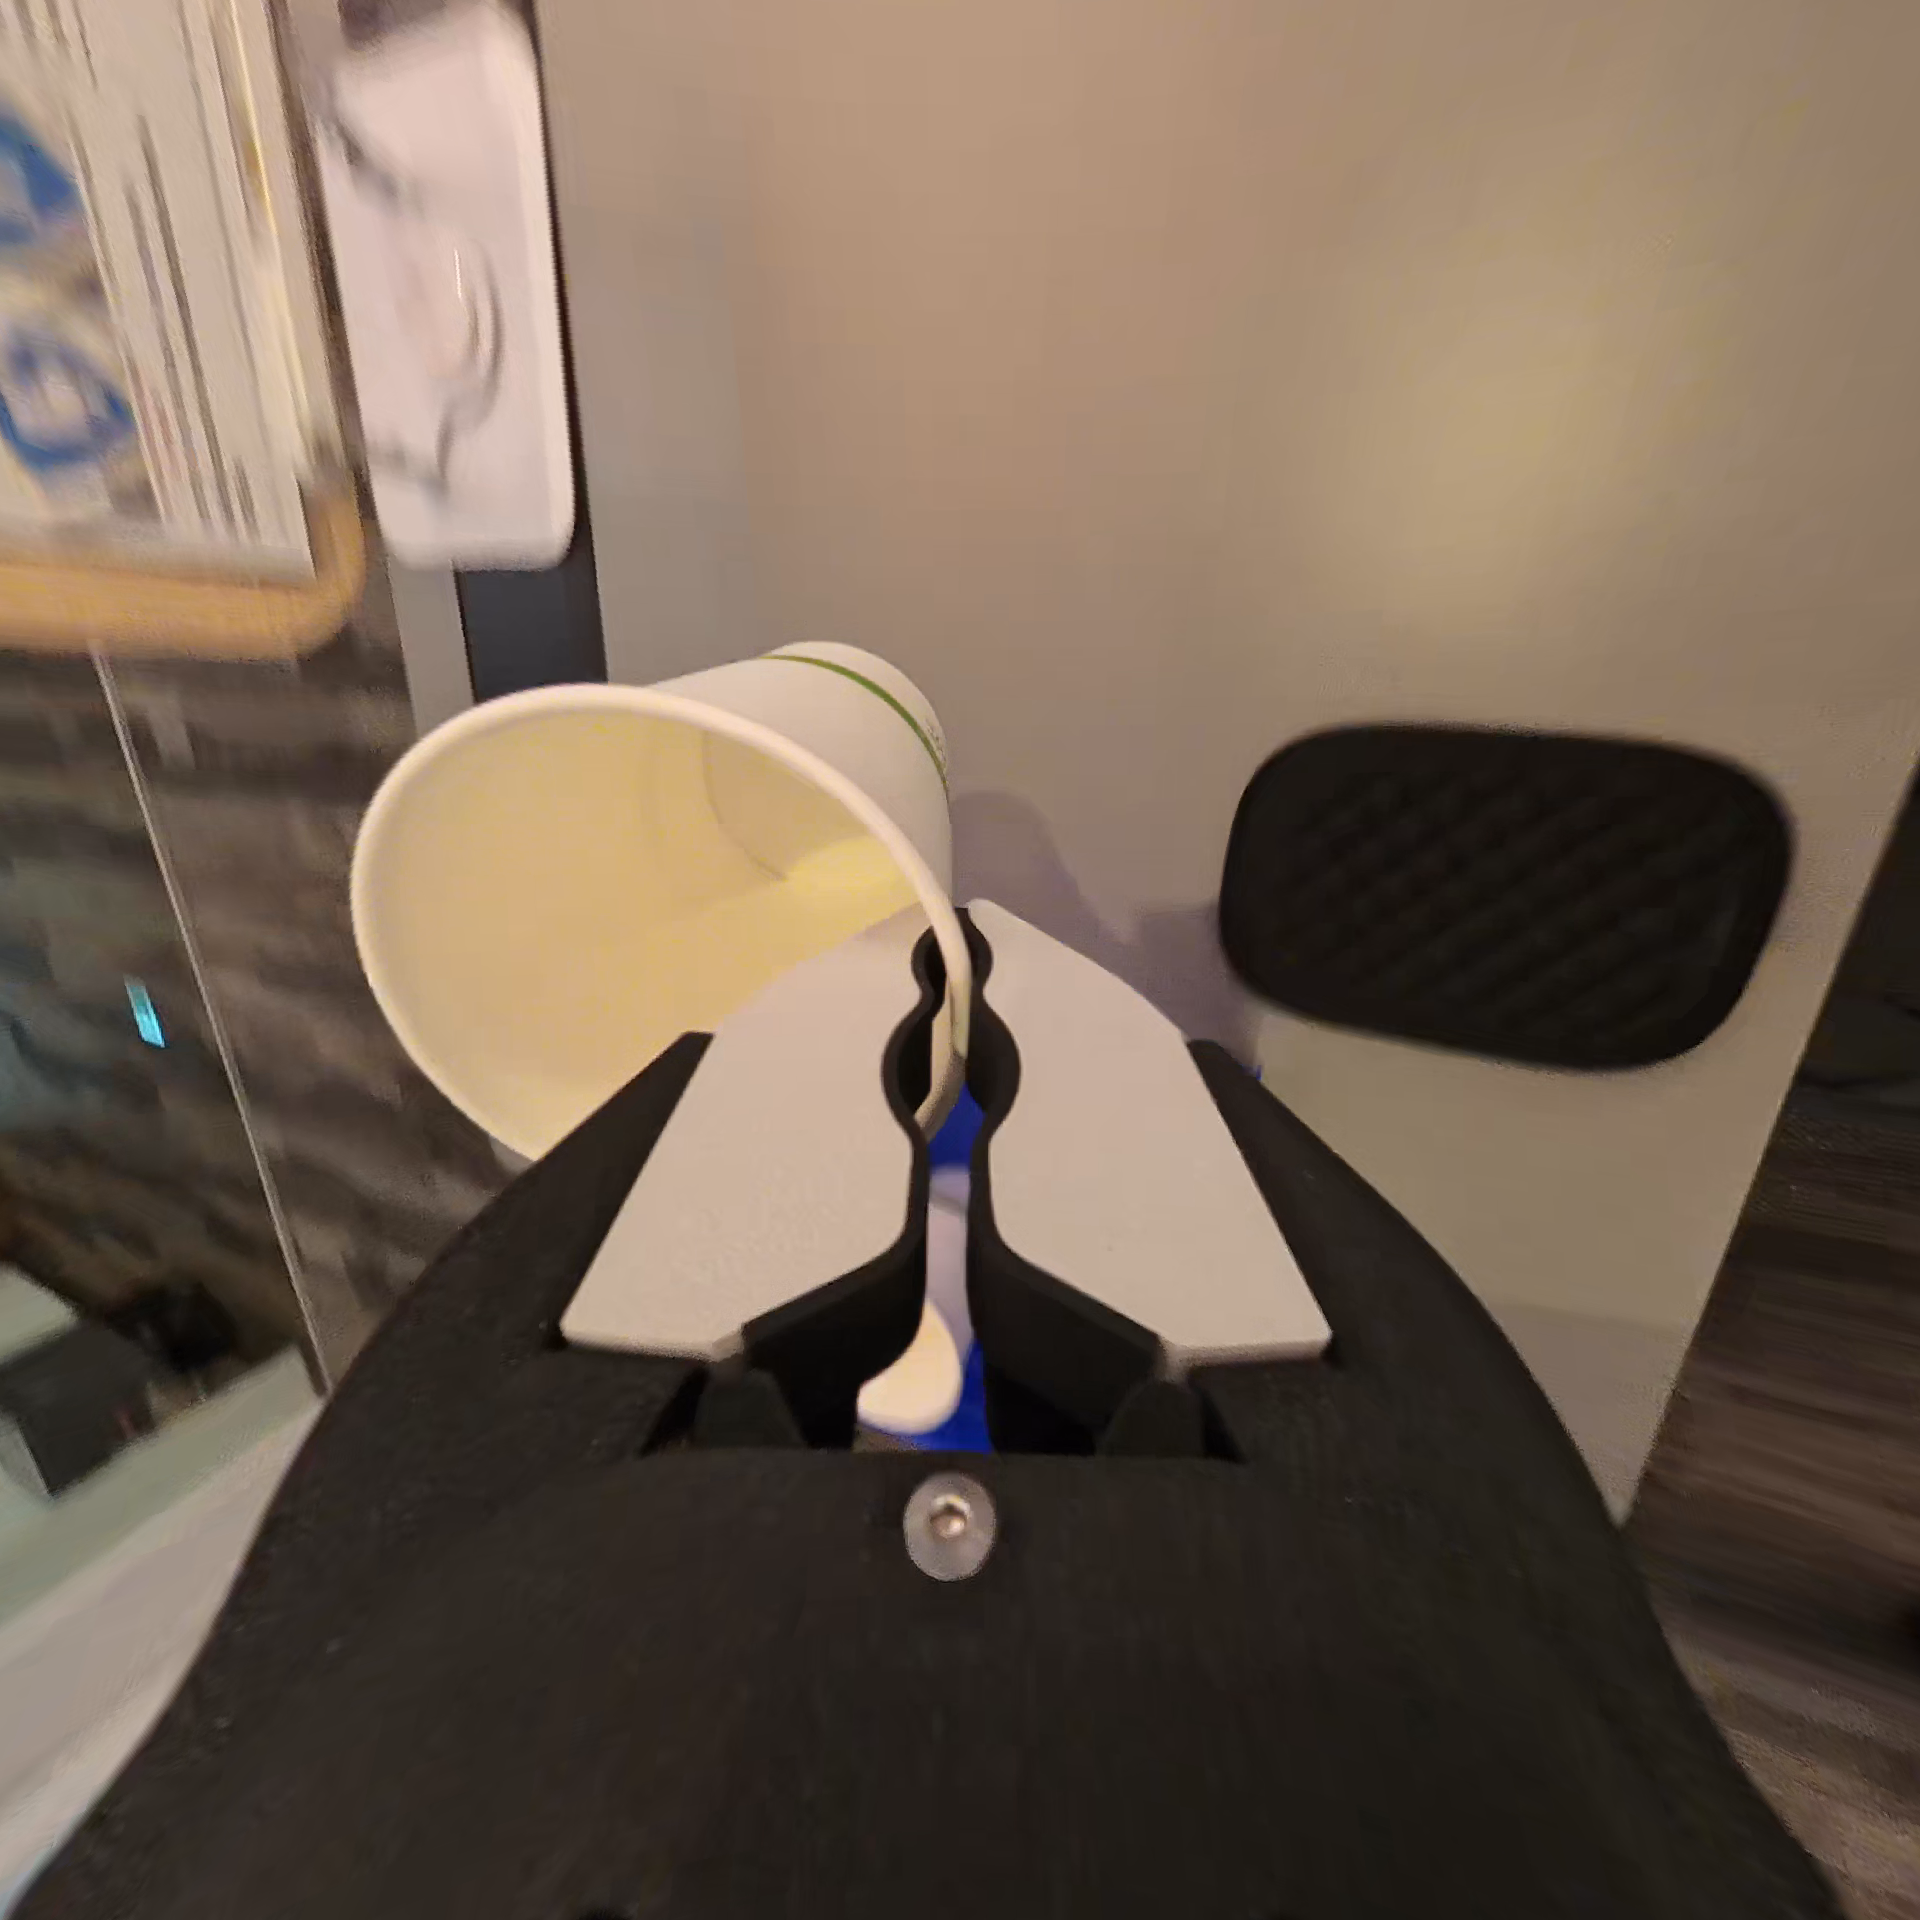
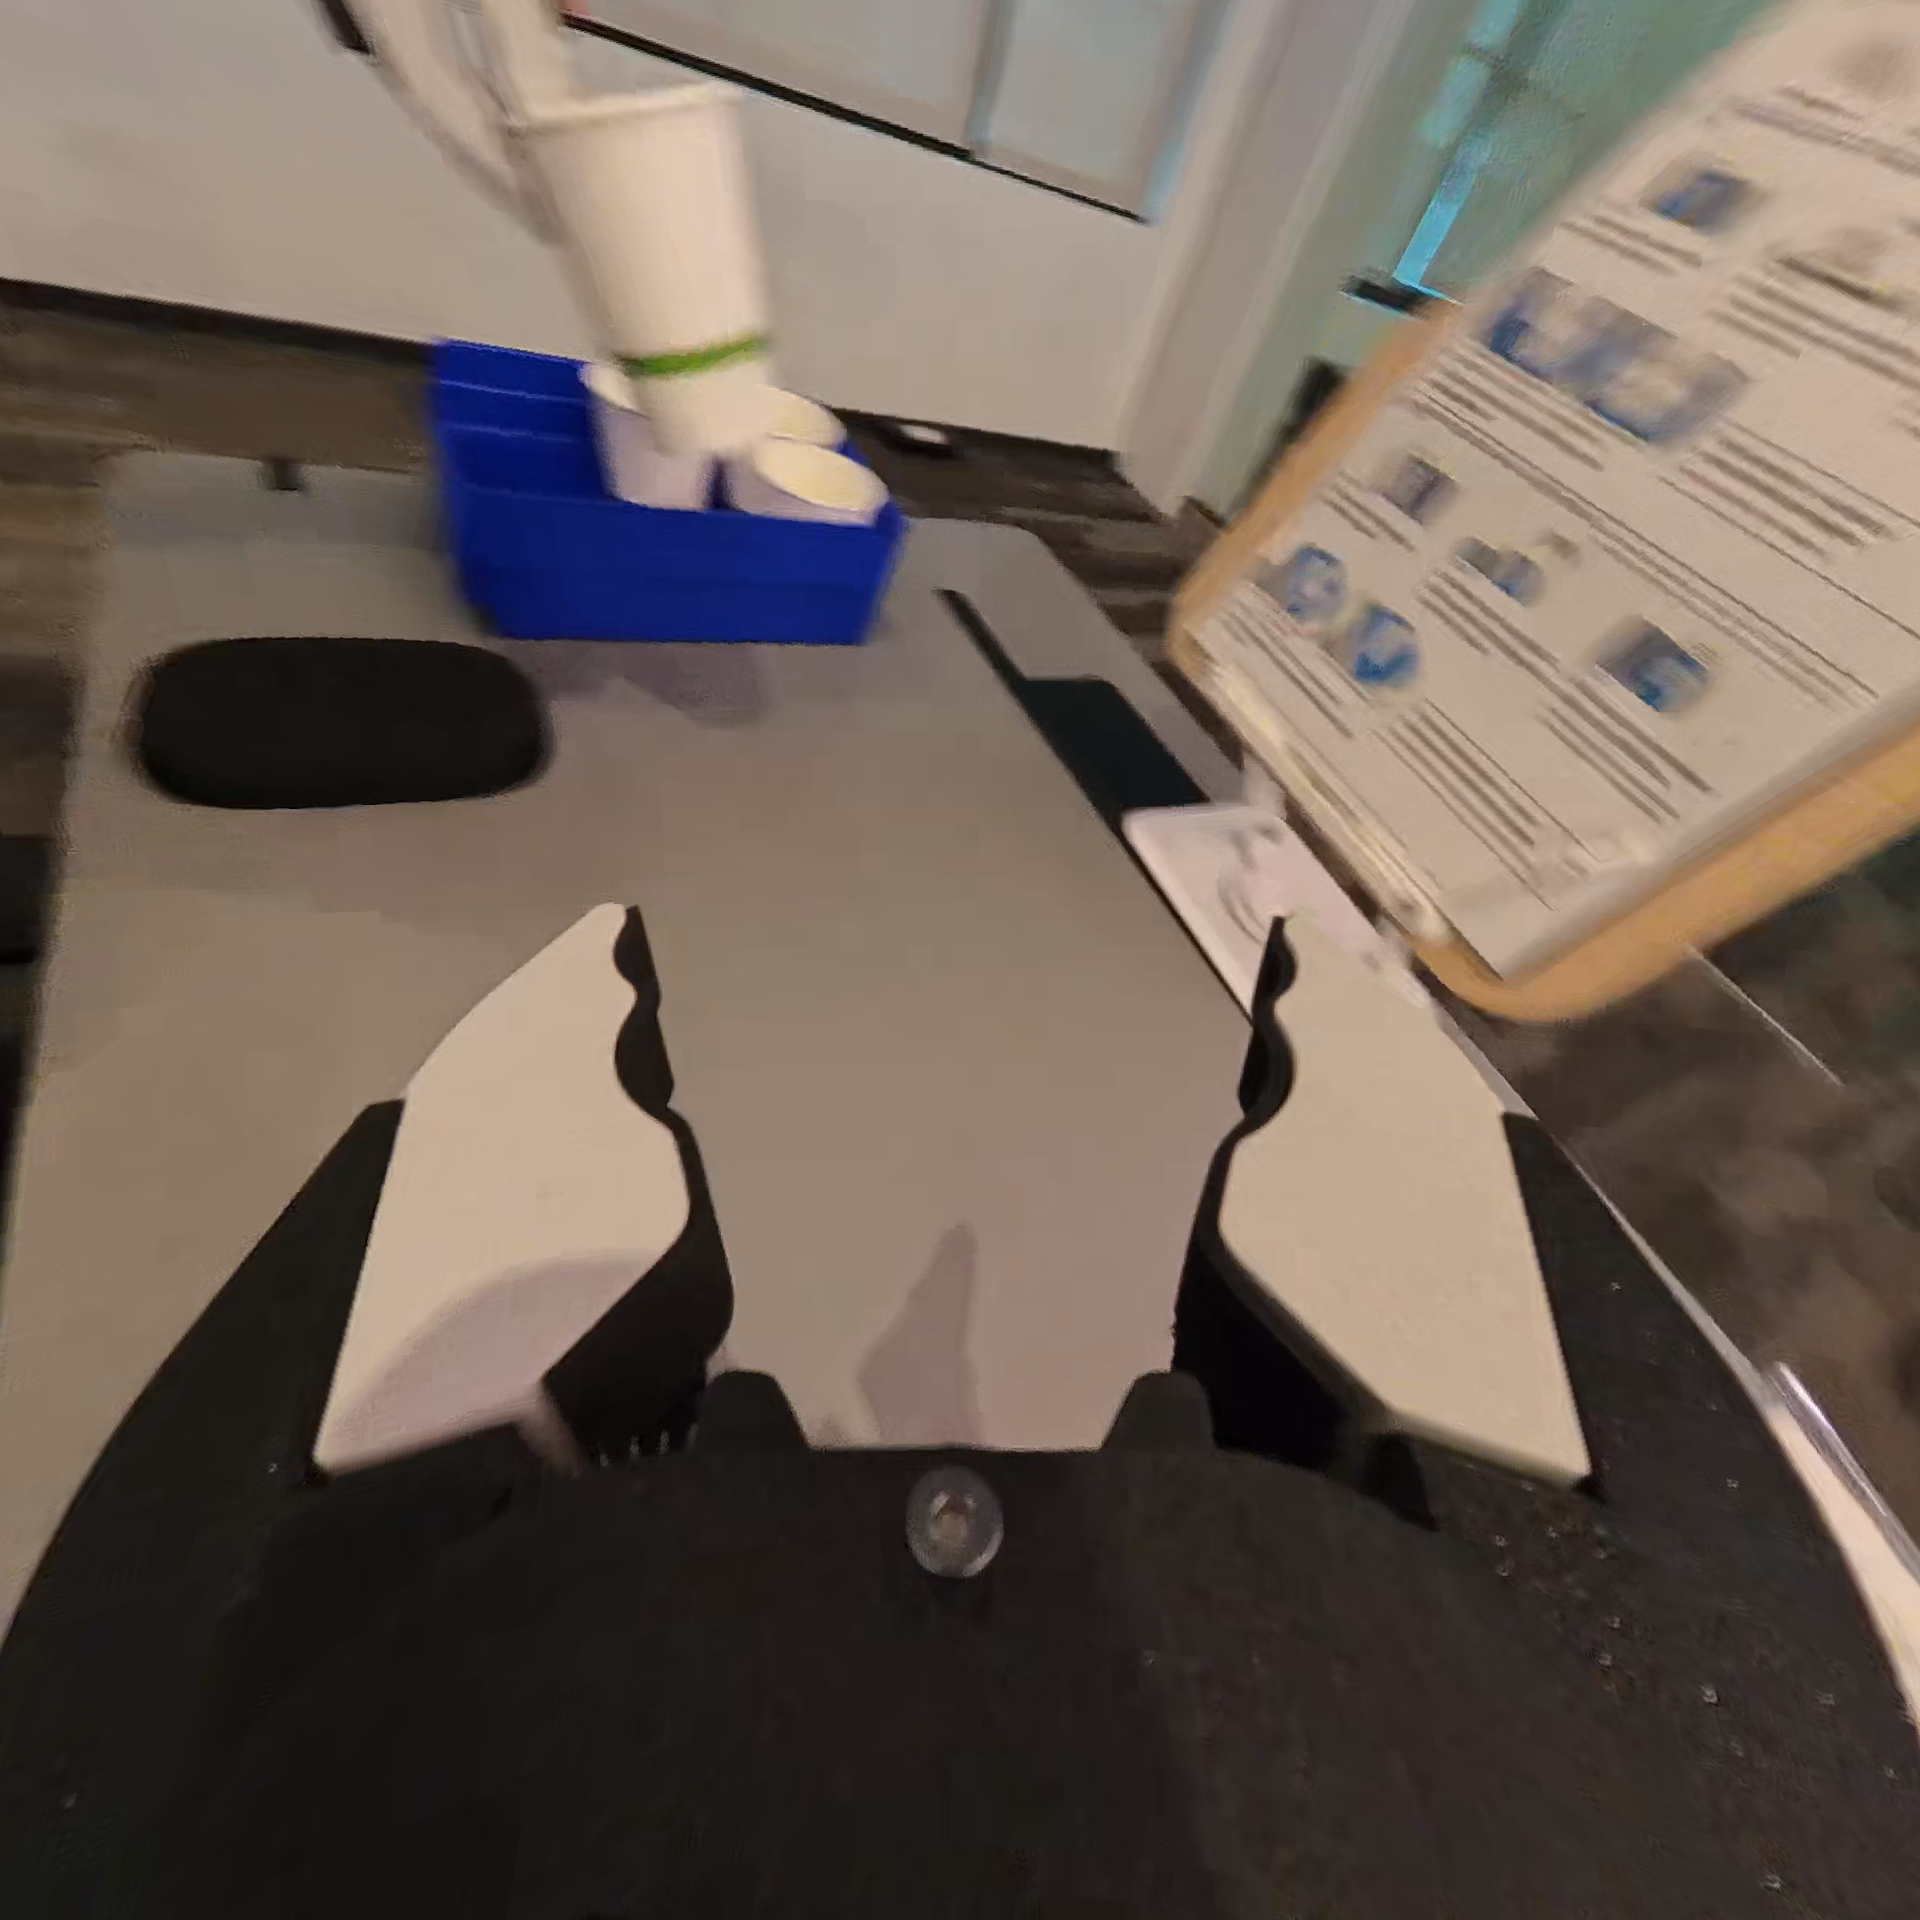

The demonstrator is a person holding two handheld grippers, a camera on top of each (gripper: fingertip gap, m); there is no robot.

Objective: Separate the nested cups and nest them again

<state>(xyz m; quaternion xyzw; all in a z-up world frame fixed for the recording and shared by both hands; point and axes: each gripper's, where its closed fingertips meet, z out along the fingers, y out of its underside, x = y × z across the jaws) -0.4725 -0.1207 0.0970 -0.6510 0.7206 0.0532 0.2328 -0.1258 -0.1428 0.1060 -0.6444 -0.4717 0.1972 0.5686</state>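
Observation:
My left gripper [image 1: 951, 935] is shut on the rim of a white paper cup [image 1: 644, 883] with a green stripe near its base. The cup is tilted, its mouth towards the camera. Through the gap between the fingers I see a blue bin [image 1: 966, 1132] and another cup's rim [image 1: 914, 1382] below. In the right wrist view this held cup [image 2: 665, 260] hangs upright over the blue bin [image 2: 665, 571], its base at a cup [image 2: 655, 473] standing in the bin. Two more white cups [image 2: 816, 478] stand beside it. My right gripper [image 2: 951, 920] is open and empty above the grey table [image 2: 883, 779].
A black oval pad [image 2: 332, 722] lies on the table left of the bin; it also shows in the left wrist view [image 1: 1507, 894]. A wood-framed poster board [image 2: 1610, 571] and a white wall plate [image 2: 1236, 873] stand along the table's right edge.

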